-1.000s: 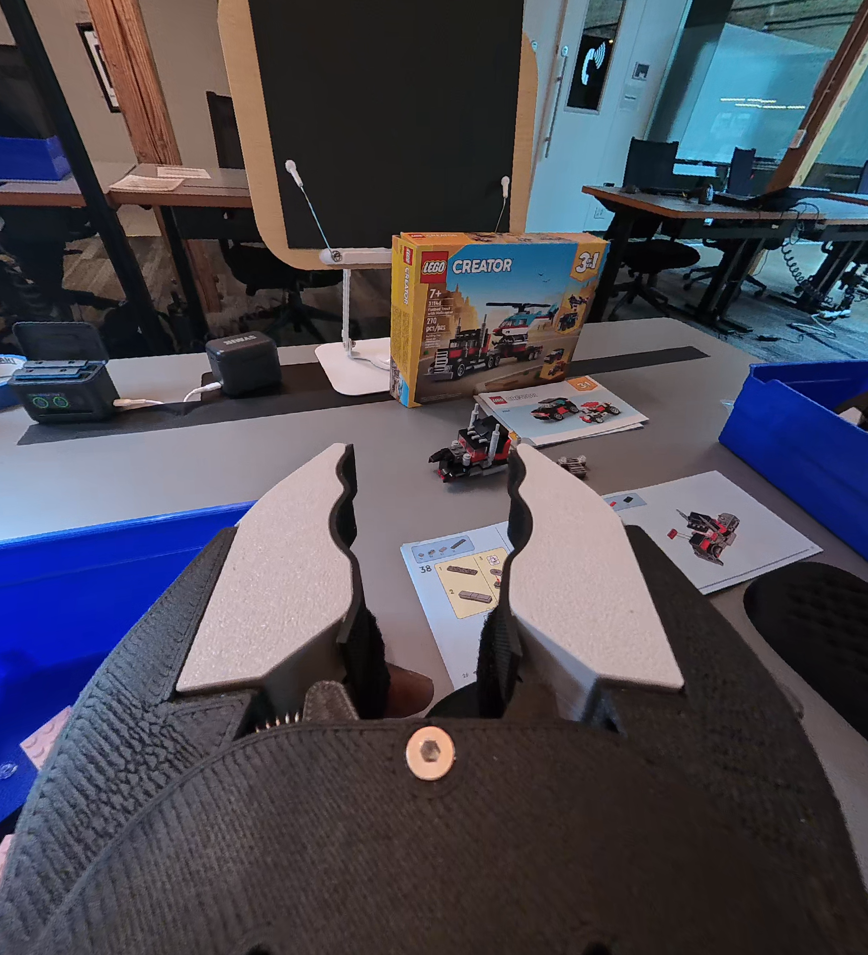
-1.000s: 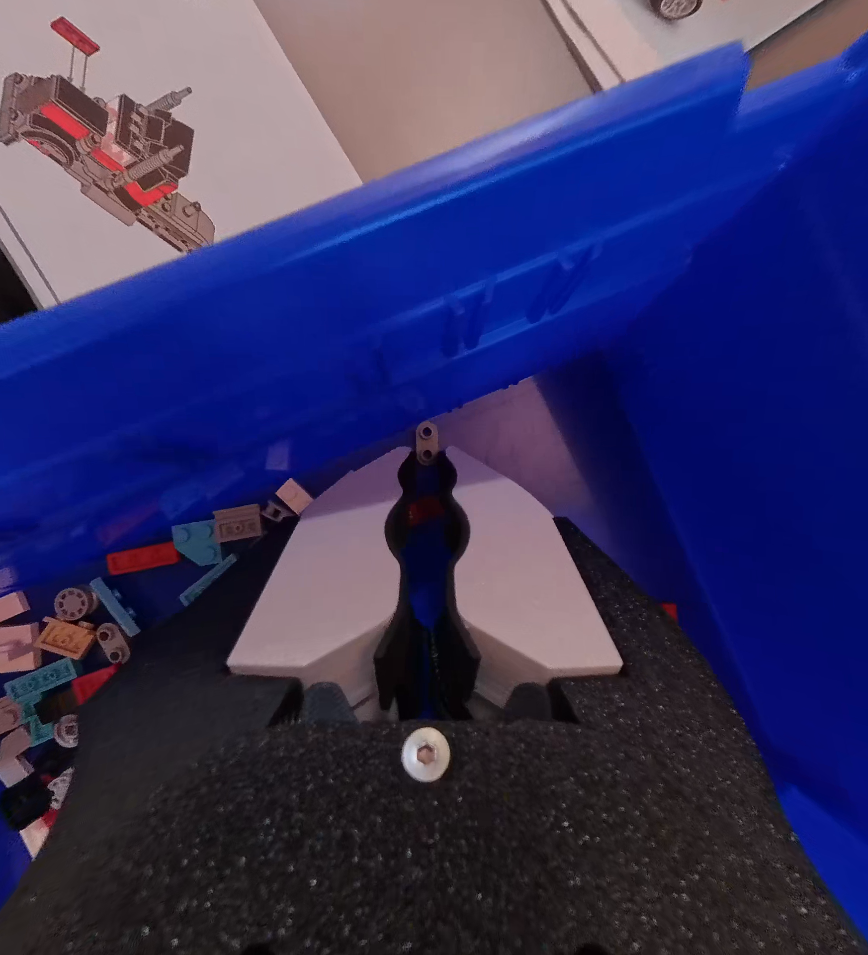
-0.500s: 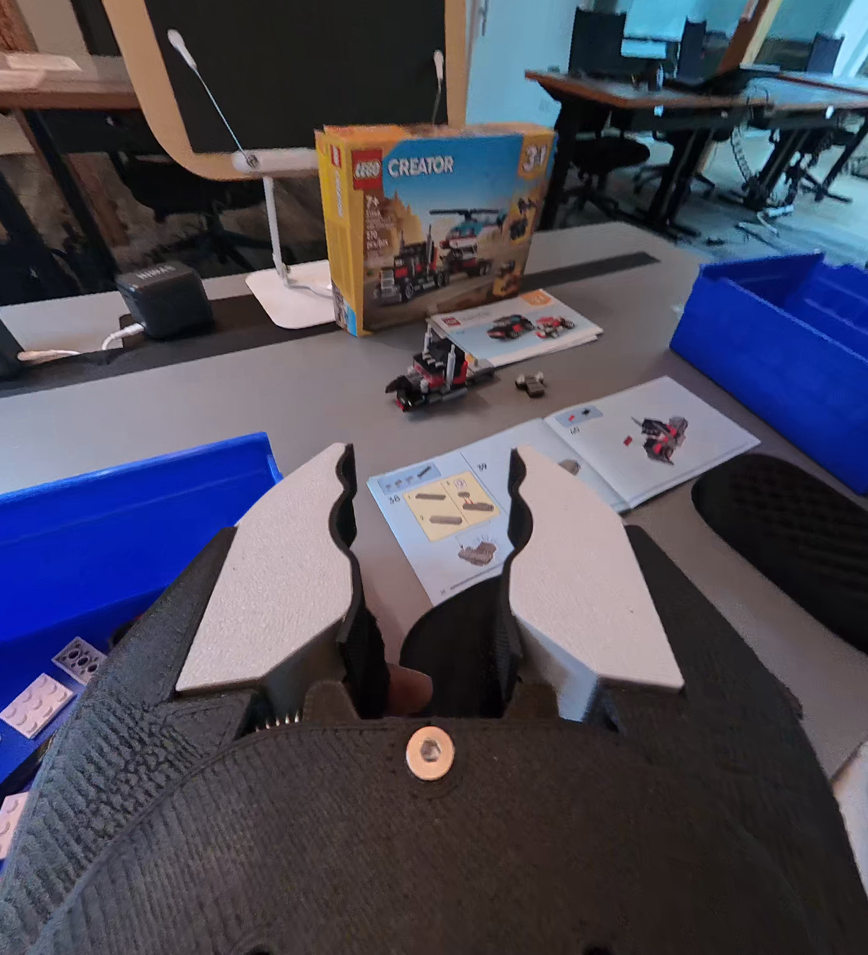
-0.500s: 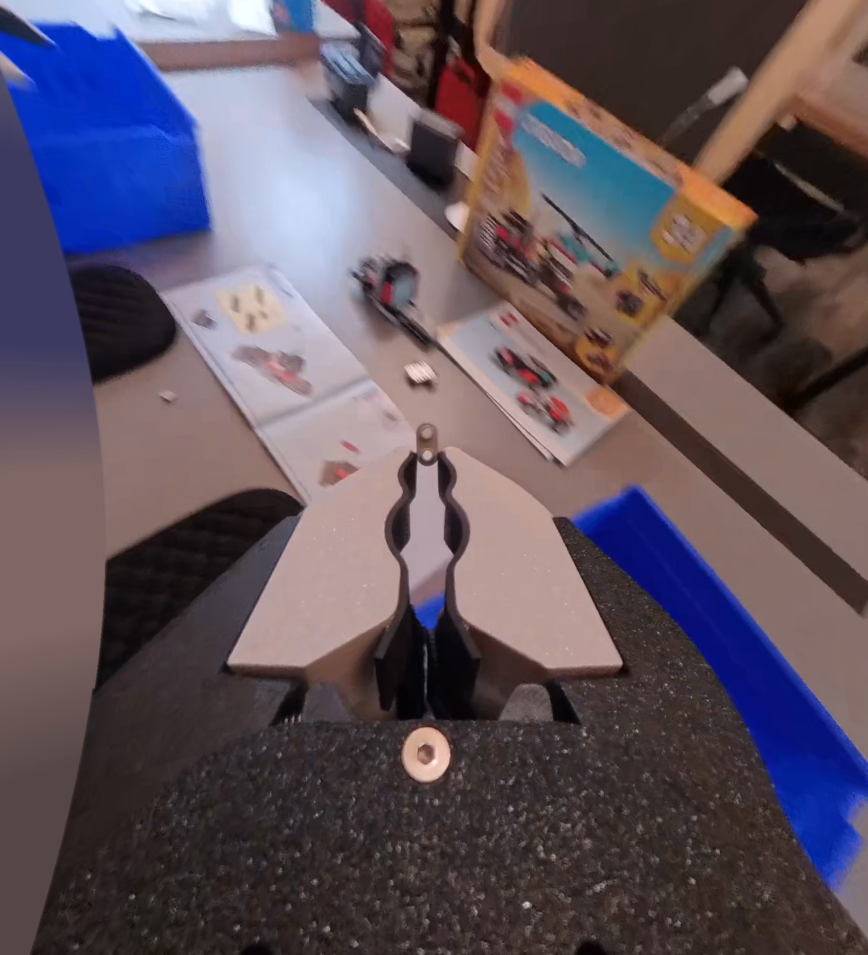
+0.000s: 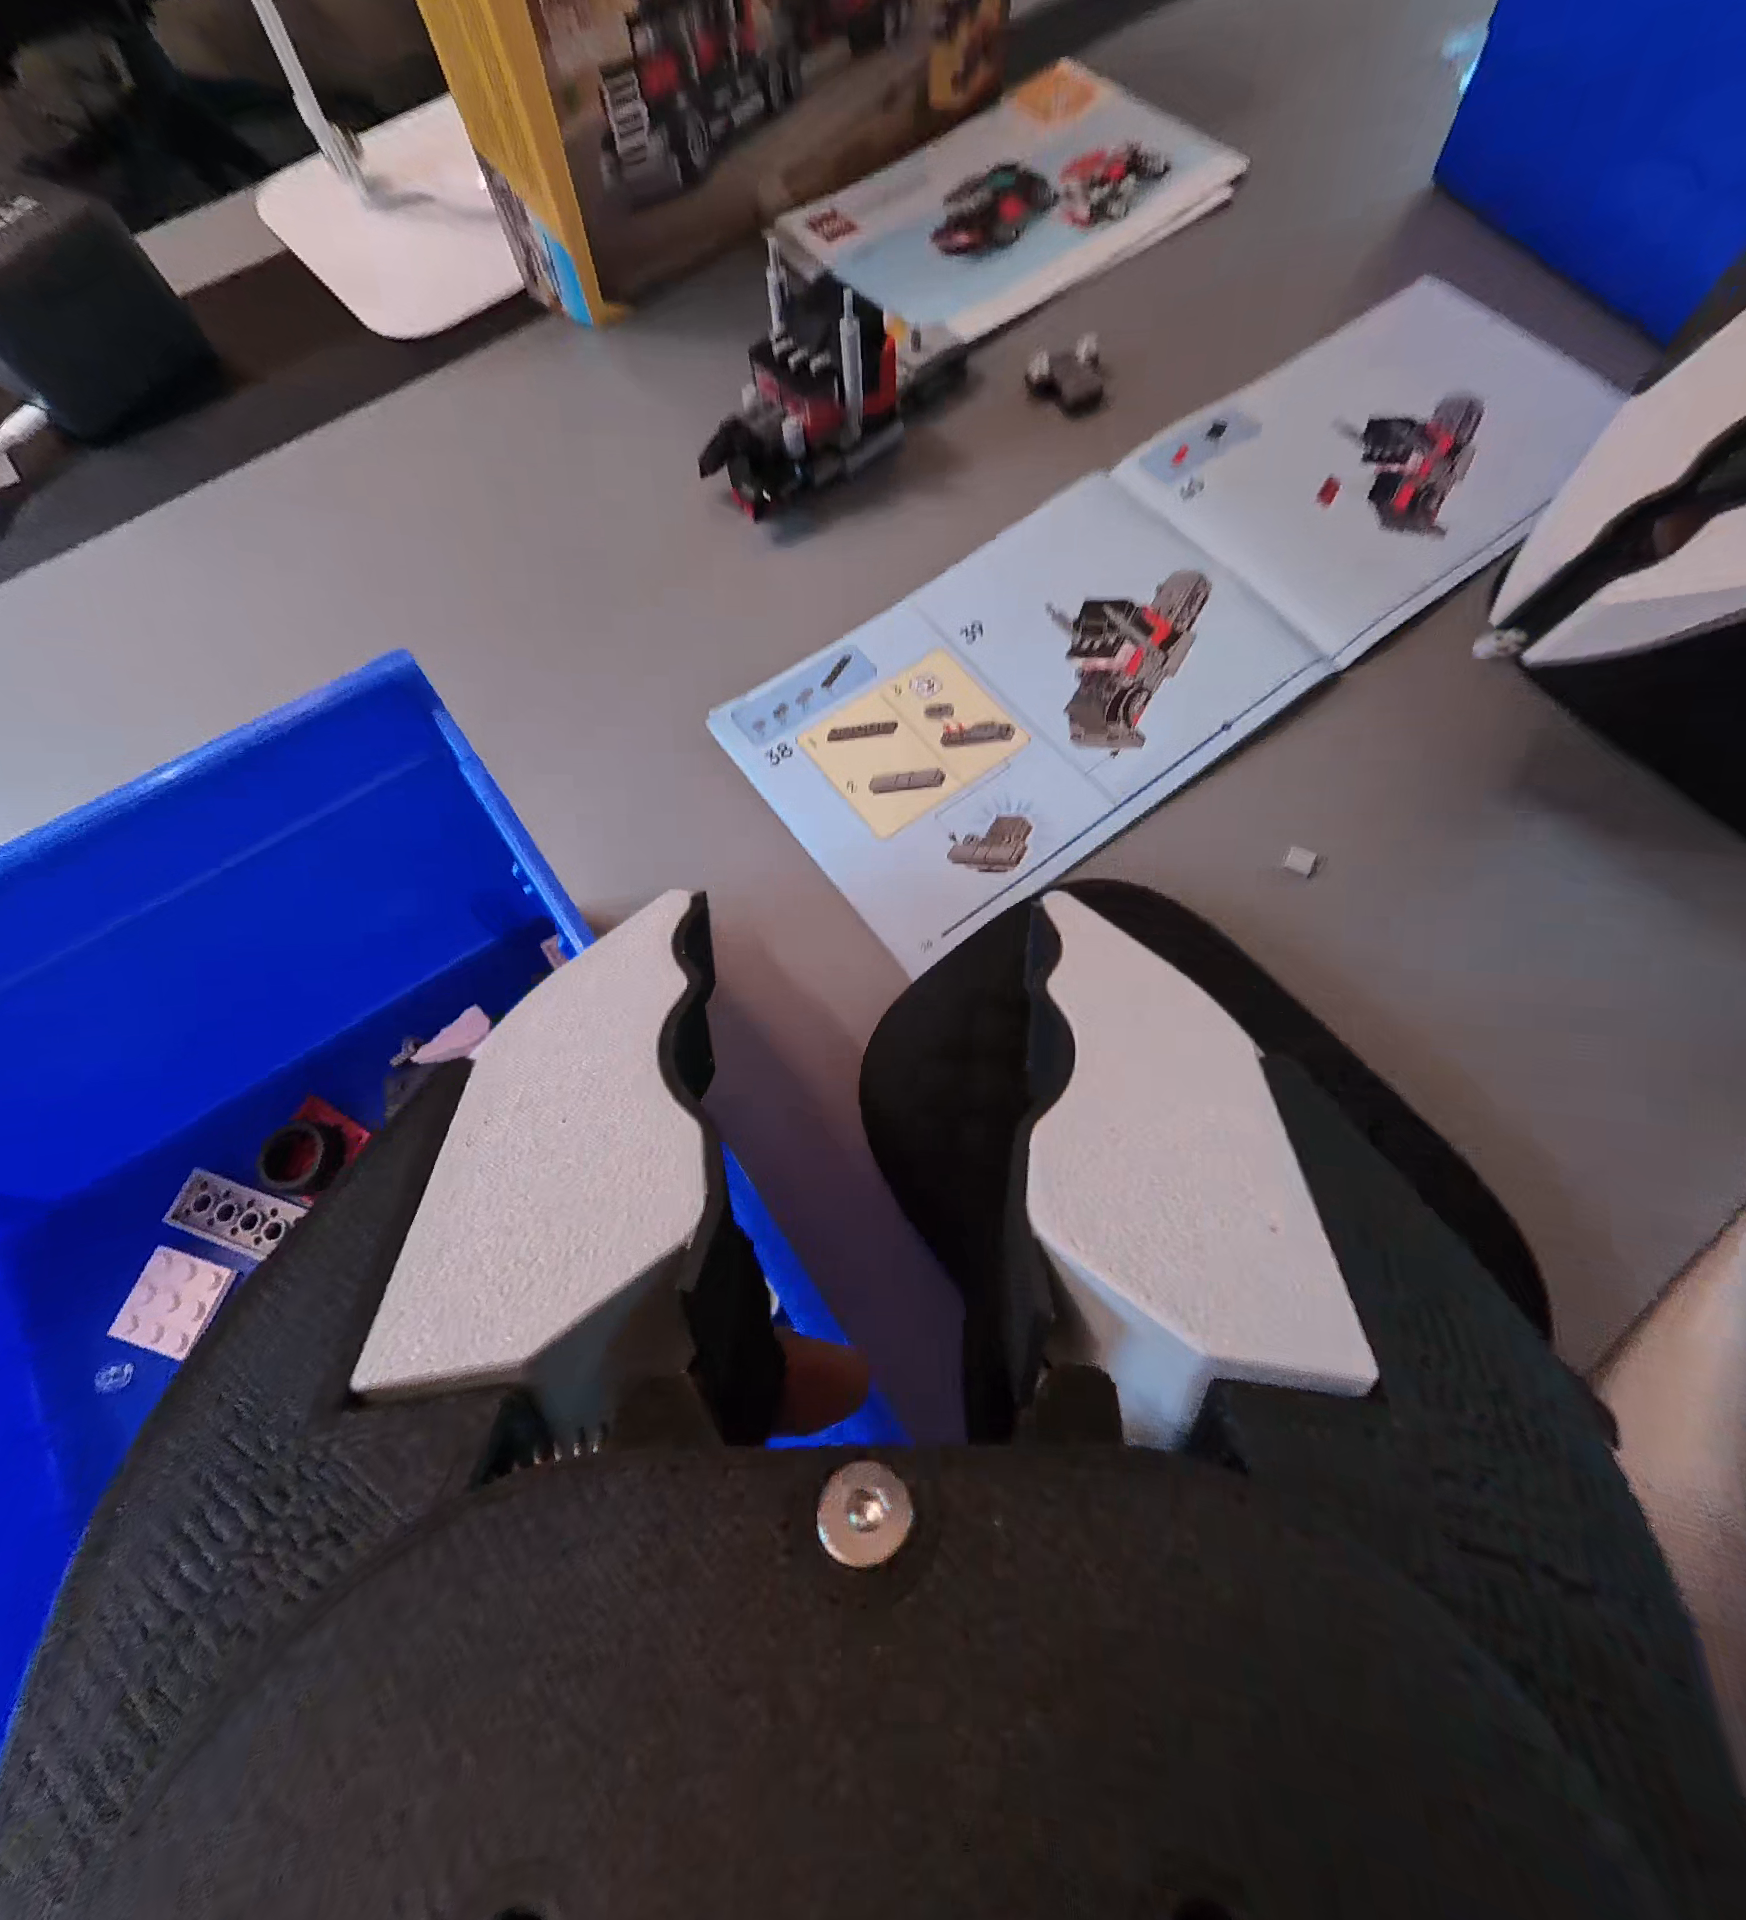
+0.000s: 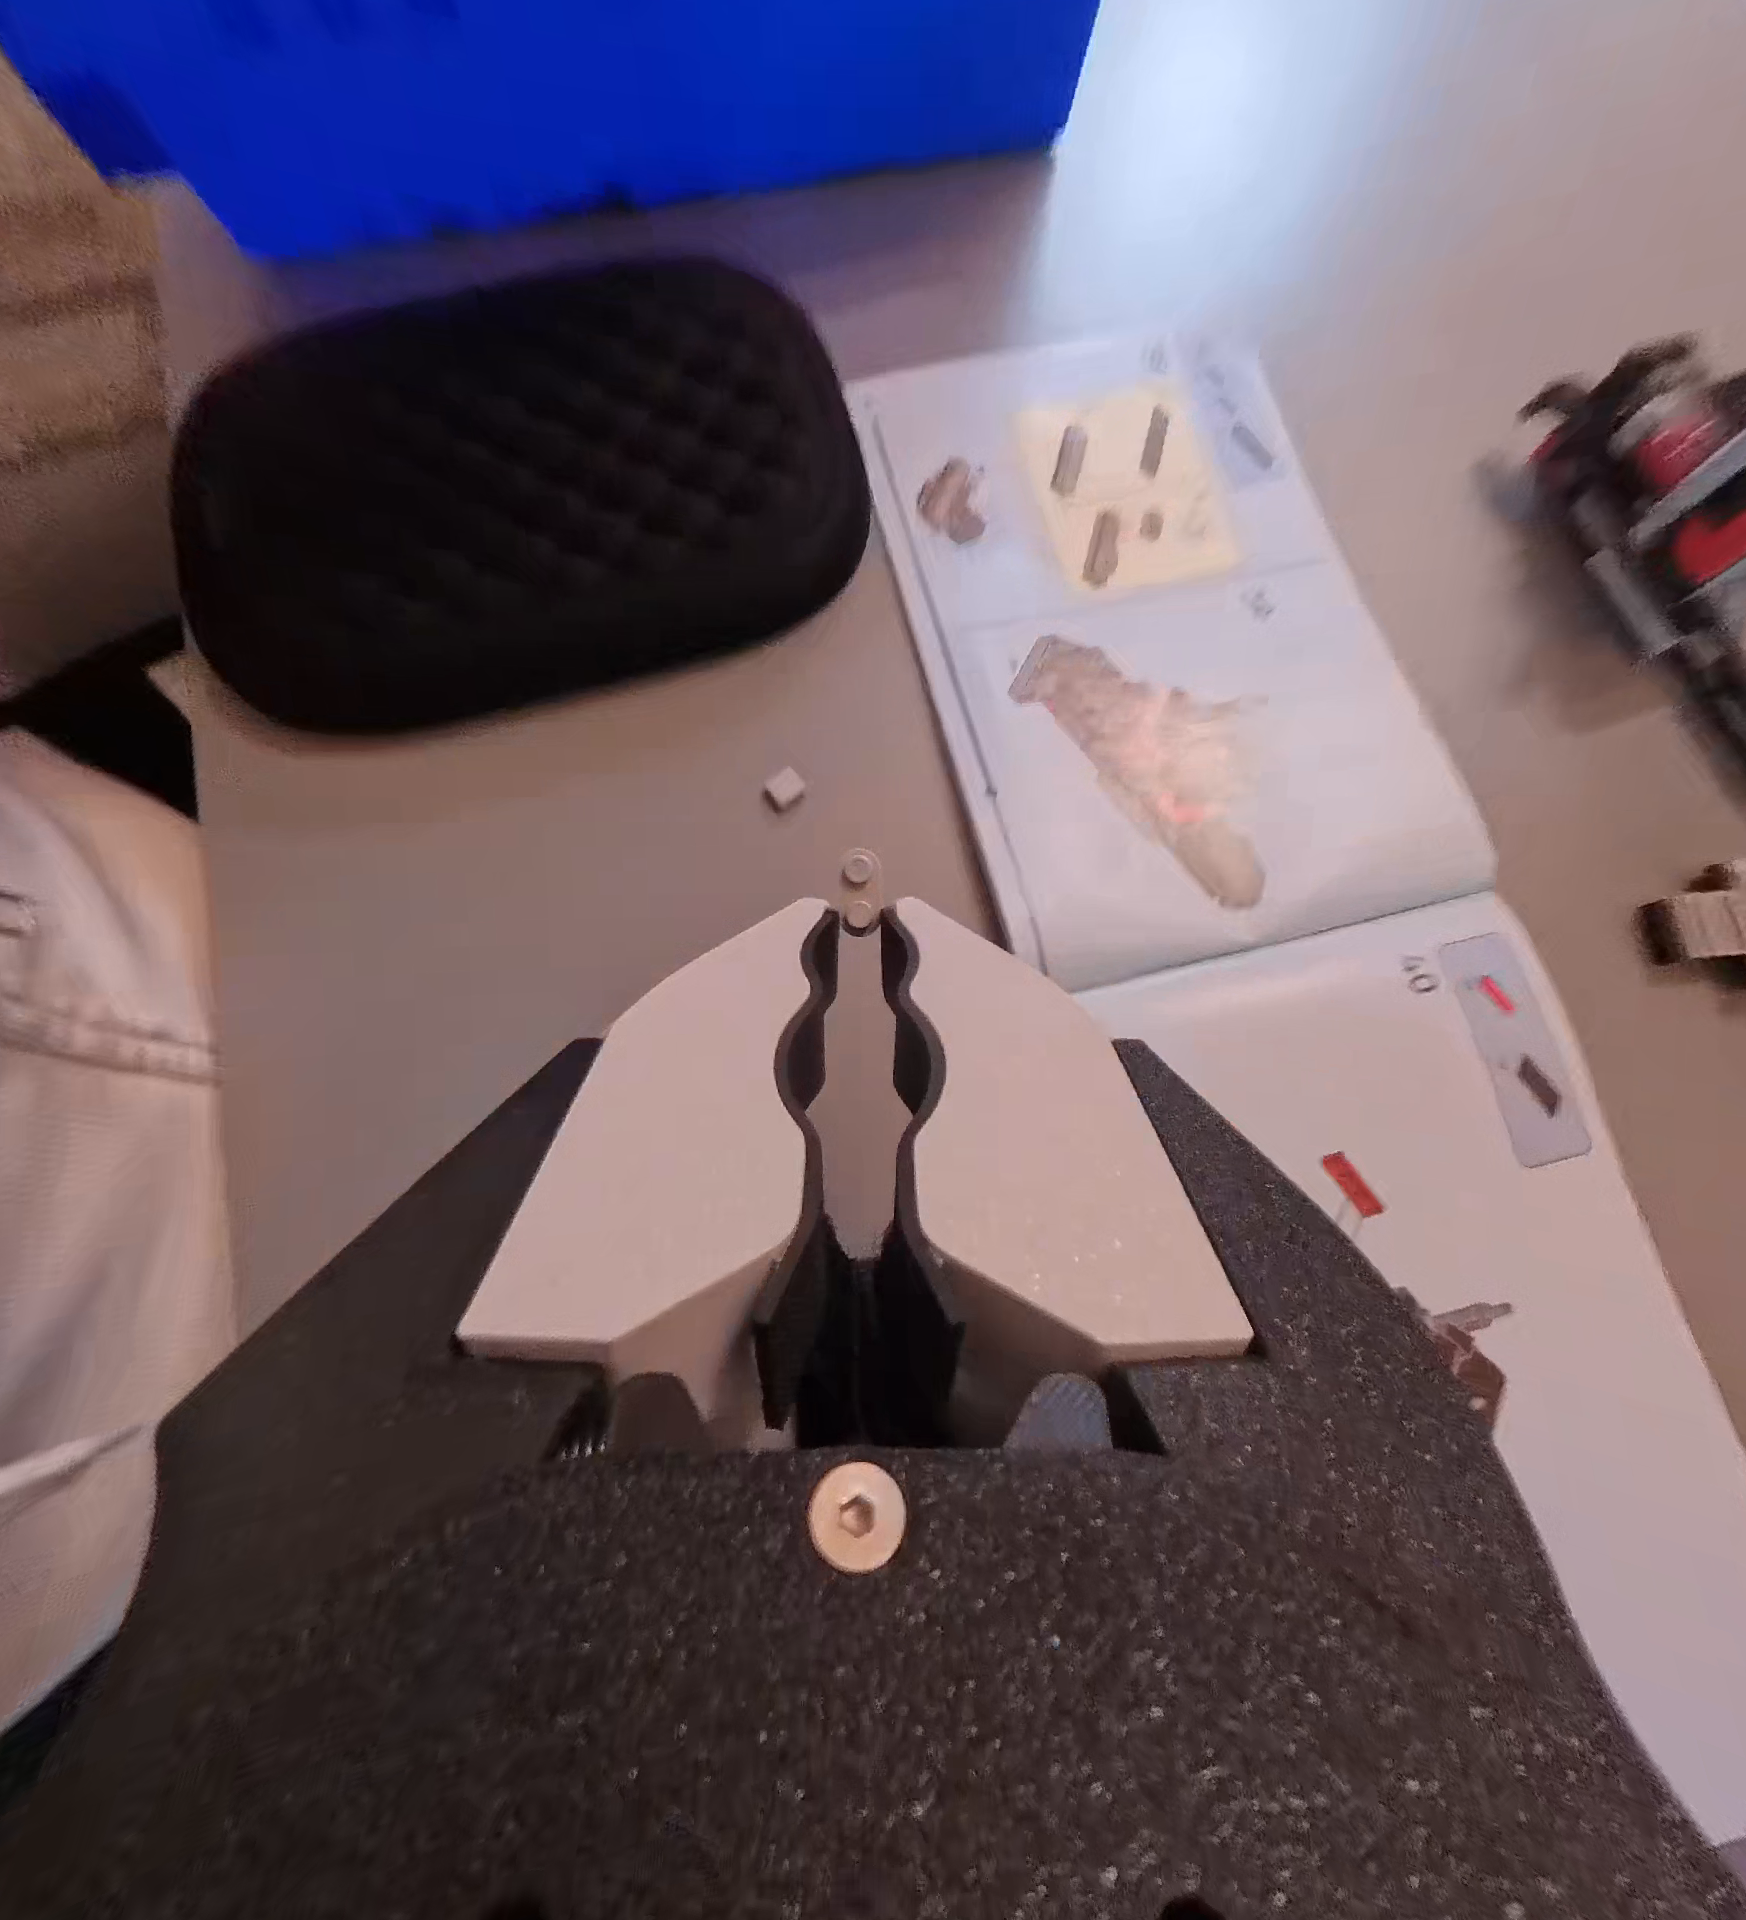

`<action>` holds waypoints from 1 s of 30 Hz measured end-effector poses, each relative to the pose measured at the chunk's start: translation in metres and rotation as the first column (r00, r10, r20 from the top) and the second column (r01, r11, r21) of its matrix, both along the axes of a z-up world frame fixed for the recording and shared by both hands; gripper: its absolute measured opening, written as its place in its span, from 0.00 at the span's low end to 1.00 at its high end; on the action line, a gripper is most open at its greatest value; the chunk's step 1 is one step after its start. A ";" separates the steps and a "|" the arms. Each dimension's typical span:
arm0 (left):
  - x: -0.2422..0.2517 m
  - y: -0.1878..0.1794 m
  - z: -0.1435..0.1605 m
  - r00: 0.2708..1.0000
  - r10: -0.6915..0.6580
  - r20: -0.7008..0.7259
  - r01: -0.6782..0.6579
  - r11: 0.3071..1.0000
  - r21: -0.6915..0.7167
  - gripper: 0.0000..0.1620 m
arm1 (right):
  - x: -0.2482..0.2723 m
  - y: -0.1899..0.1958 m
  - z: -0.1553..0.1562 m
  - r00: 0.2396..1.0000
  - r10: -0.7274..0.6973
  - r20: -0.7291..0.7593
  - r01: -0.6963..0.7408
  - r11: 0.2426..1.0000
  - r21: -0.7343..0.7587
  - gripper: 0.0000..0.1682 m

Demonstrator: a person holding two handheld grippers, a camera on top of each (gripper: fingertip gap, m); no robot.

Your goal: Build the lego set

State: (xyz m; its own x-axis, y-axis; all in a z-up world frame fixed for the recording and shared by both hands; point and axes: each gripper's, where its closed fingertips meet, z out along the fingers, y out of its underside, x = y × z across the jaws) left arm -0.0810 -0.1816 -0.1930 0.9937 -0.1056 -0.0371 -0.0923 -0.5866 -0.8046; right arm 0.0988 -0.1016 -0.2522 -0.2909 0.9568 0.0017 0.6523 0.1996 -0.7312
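A: Right tongs (image 6: 861, 906)?
B: Tips pinching a small grey two-stud plate (image 6: 860, 891), which sticks out past them. They hang above the grey worktop (image 6: 495, 997), just beside the open instruction booklet (image 6: 1201, 727).

A: Left tongs (image 5: 874, 914)?
B: Spread, nothing between them. They hang over the near corner of a blue bin (image 5: 225, 831), which holds loose pieces, among them a pale studded plate (image 5: 173, 1301) and a grey one (image 5: 235, 1214).

A: The build itself?
B: A black and red truck model (image 5: 827, 405) stands on the worktop, past the booklet and in front of the set's box (image 5: 703, 114). A small grey and brown sub-assembly (image 5: 1064, 370) lies near it, apart from the truck. A second, closed booklet (image 5: 1014, 197) lies against the box.

A: Anything loose?
B: One tiny grey piece (image 6: 784, 790) lies on the worktop between the booklet and a black quilted pad (image 6: 516, 488). Another blue bin (image 6: 536, 104) stands beyond that pad. A pale sleeve (image 6: 38, 1039) shows at the left edge of the right wrist view.

A: Sharpness?
B: Truck and booklet pictures are blurred in the right wrist view.
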 end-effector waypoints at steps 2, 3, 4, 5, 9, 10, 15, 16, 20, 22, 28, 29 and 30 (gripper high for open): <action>0.000 0.000 -0.007 1.000 -0.009 -0.006 0.009 1.000 -0.025 0.36 | 0.002 0.002 -0.017 0.998 0.025 0.059 -0.026 0.999 0.023 0.05; 0.001 0.000 -0.009 1.000 -0.016 0.001 0.016 0.999 -0.031 0.36 | 0.002 0.002 -0.024 0.996 0.033 0.080 -0.035 0.999 0.031 0.05; 0.002 0.001 -0.010 1.000 -0.020 0.009 0.021 0.999 -0.032 0.36 | 0.002 0.001 -0.030 0.994 0.049 0.102 -0.051 0.998 0.023 0.05; 0.003 0.002 -0.011 1.000 -0.023 0.015 0.024 0.999 -0.030 0.36 | 0.001 0.000 -0.035 0.992 0.055 0.113 -0.058 0.998 0.022 0.05; 0.003 0.003 -0.010 0.999 -0.025 0.021 0.025 1.000 -0.009 0.36 | -0.001 -0.001 -0.044 0.989 0.065 0.130 -0.071 0.997 0.043 0.05; 0.004 0.003 -0.010 0.999 -0.025 0.028 0.025 1.000 -0.001 0.36 | -0.001 -0.002 -0.044 0.989 0.069 0.130 -0.075 0.996 0.041 0.05; 0.005 0.003 -0.010 0.998 -0.031 0.048 0.031 1.000 0.004 0.36 | -0.001 -0.005 -0.050 0.984 0.085 0.158 -0.092 0.995 0.042 0.05; 0.005 0.003 -0.010 0.998 -0.033 0.049 0.033 0.999 0.004 0.36 | -0.001 -0.005 -0.052 0.982 0.085 0.168 -0.093 0.995 0.044 0.05; 0.007 0.003 -0.010 0.998 -0.050 0.050 0.050 0.999 0.011 0.36 | 0.001 -0.003 -0.056 0.977 0.083 0.196 -0.098 0.993 0.070 0.05; 0.007 0.003 -0.010 0.997 -0.055 0.050 0.054 0.998 0.013 0.36 | 0.003 -0.003 -0.056 0.974 0.079 0.212 -0.095 0.993 0.067 0.07; 0.007 0.003 -0.010 0.997 -0.058 0.053 0.058 0.998 0.008 0.36 | 0.005 -0.001 -0.039 0.985 0.056 0.162 -0.063 0.997 0.041 0.11; 0.007 0.003 -0.011 0.997 -0.058 0.051 0.058 0.998 0.004 0.36 | 0.007 0.001 -0.035 0.986 0.050 0.156 -0.057 0.998 0.042 0.12; 0.007 0.003 -0.011 0.997 -0.058 0.047 0.058 0.998 -0.002 0.36 | 0.009 0.000 -0.029 0.988 0.048 0.143 -0.054 0.998 0.036 0.12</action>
State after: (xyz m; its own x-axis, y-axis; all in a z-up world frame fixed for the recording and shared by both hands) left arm -0.0738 -0.1788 -0.2045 0.9866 -0.1627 0.0099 -0.0882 -0.5837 -0.8071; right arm 0.1077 -0.1011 -0.2812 -0.3393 0.9407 -0.0057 0.7375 0.2622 -0.6224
